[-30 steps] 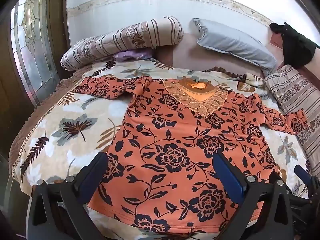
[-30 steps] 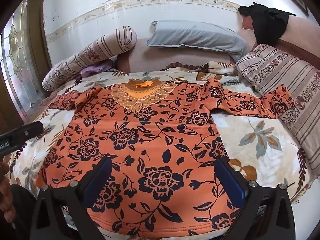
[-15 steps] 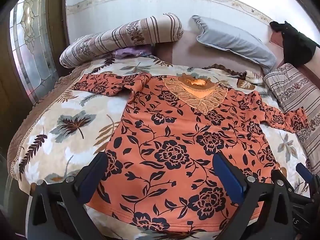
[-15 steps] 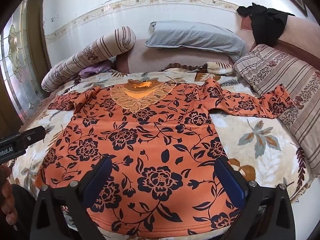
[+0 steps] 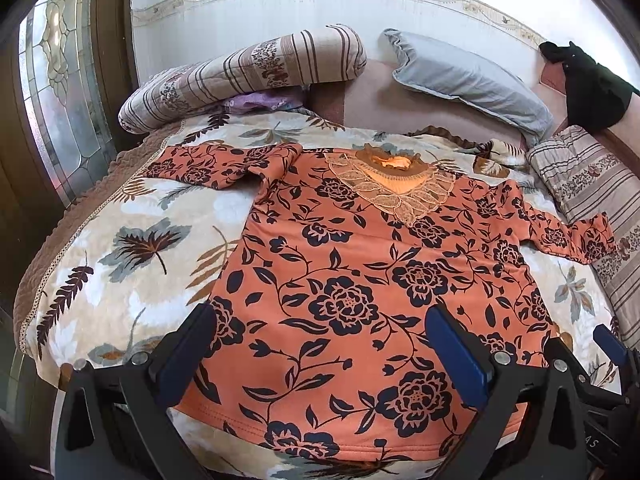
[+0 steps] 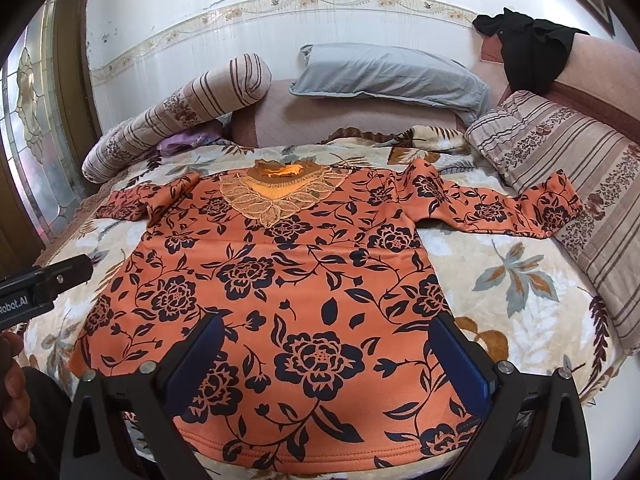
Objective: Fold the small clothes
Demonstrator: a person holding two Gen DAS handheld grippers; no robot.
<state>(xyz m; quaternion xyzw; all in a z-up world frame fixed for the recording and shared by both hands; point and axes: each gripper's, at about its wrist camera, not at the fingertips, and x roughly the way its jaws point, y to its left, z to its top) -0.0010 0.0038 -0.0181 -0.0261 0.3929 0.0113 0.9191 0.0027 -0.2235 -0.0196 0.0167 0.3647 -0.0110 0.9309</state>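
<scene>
On the bed (image 5: 100,248), the shirt (image 5: 360,280) lies flat below both open grippers (image 5: 320,344).

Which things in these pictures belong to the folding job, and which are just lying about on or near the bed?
Part of the job:
orange floral top, spread flat on the bedspread
left gripper, open
right gripper, open

Just lying about:
grey pillow
striped bolster
striped cushion
black garment on the headboard
purple cloth by the bolster
</scene>
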